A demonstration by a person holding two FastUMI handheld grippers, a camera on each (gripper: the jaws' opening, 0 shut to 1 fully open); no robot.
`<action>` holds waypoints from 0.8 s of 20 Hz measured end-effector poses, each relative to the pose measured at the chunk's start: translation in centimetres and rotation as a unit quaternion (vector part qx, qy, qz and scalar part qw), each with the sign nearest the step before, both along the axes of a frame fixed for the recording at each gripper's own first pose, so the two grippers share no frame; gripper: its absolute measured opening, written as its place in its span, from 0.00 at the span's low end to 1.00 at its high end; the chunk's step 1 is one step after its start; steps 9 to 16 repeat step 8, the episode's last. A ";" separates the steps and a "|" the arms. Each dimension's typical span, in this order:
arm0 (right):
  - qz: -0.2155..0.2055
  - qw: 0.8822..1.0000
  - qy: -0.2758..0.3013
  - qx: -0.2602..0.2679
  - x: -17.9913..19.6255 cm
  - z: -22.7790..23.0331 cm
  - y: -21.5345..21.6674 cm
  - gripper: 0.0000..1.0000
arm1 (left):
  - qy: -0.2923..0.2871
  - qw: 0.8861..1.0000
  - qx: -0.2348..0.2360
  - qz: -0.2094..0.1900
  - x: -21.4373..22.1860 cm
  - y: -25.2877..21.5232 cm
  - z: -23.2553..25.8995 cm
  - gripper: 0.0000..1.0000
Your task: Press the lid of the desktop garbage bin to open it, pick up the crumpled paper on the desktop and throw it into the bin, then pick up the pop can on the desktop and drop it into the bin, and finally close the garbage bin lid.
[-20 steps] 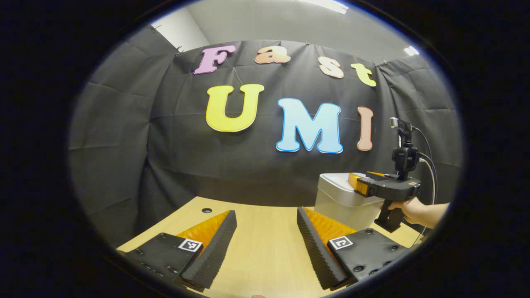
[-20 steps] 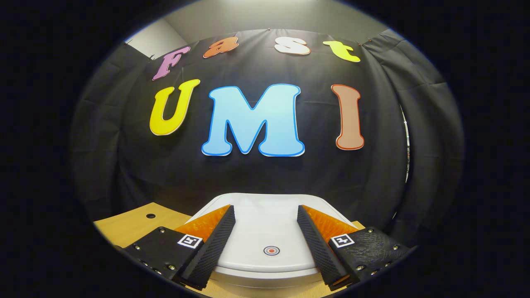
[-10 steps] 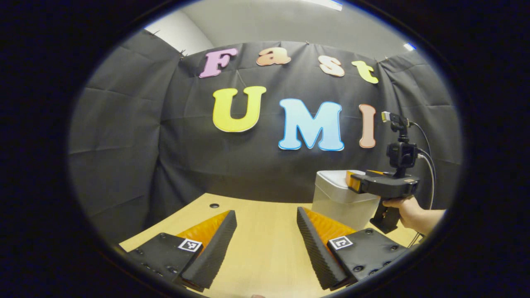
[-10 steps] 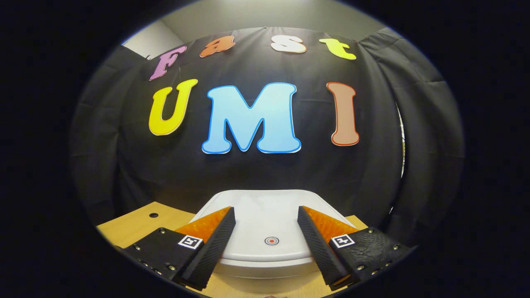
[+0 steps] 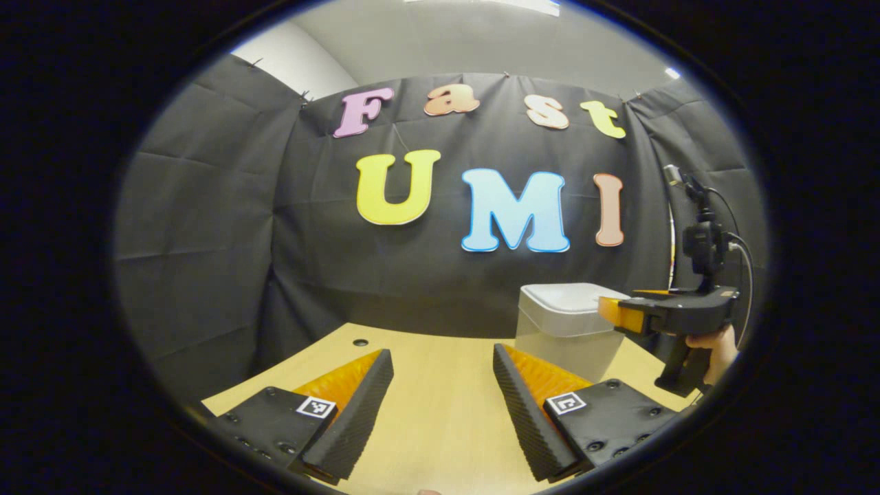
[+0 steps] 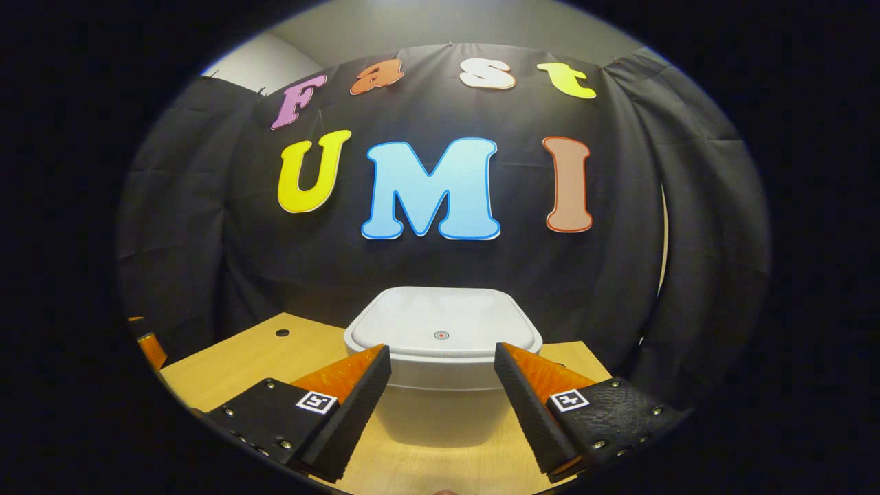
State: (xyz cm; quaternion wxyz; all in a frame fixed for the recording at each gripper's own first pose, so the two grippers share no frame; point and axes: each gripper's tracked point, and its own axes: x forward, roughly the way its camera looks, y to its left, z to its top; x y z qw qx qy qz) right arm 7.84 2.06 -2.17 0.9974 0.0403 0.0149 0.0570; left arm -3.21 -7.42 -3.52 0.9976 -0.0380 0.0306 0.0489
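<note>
Right gripper (image 6: 442, 385) has pulled back off the bin lid (image 6: 442, 328); fingers spread, empty, bin (image 6: 440, 405) now just ahead of the tips. Lid sits flat, looks closed, so task likely finished. Left gripper (image 5: 442, 388) spread over bare desk (image 5: 440, 419).

Light wooden desktop (image 6: 240, 361) carried the white garbage bin (image 6: 440, 405), lid (image 6: 443, 323) closed, at its far right edge.
</note>
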 end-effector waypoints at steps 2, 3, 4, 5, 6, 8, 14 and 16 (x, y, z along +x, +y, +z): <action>-0.004 1.000 0.000 -0.007 -2.4 -0.5 -0.6 0.97 | -0.001 1.000 -0.008 -0.011 0.9 -0.9 -0.5 0.96; -0.008 1.000 0.000 -0.007 -3.3 -0.7 -0.8 0.97 | 0.000 1.000 -0.014 -0.017 1.2 -1.3 -0.8 0.96; -0.012 1.000 0.001 -0.004 -4.2 -1.0 -0.9 0.97 | 0.004 0.999 -0.019 -0.026 1.4 -1.8 -1.2 0.96; -0.016 1.000 0.002 0.002 -4.9 -1.3 -0.9 0.97 | 0.008 0.999 -0.021 -0.036 1.7 -2.5 -1.7 0.96; -0.018 1.000 0.005 0.008 -5.7 -1.6 -0.8 0.97 | 0.011 0.999 -0.020 -0.043 1.8 -2.8 -1.9 0.95; -0.022 1.000 0.005 0.017 -6.8 -2.0 -0.4 0.97 | 0.011 0.998 -0.013 -0.052 2.2 -2.8 -2.0 0.96; -0.022 1.000 0.005 0.017 -6.8 -2.0 -0.4 0.97 | 0.011 0.998 -0.013 -0.052 2.2 -2.8 -2.0 0.96; -0.022 1.000 0.005 0.017 -6.8 -2.0 -0.4 0.97 | 0.011 0.998 -0.013 -0.052 2.2 -2.8 -2.0 0.96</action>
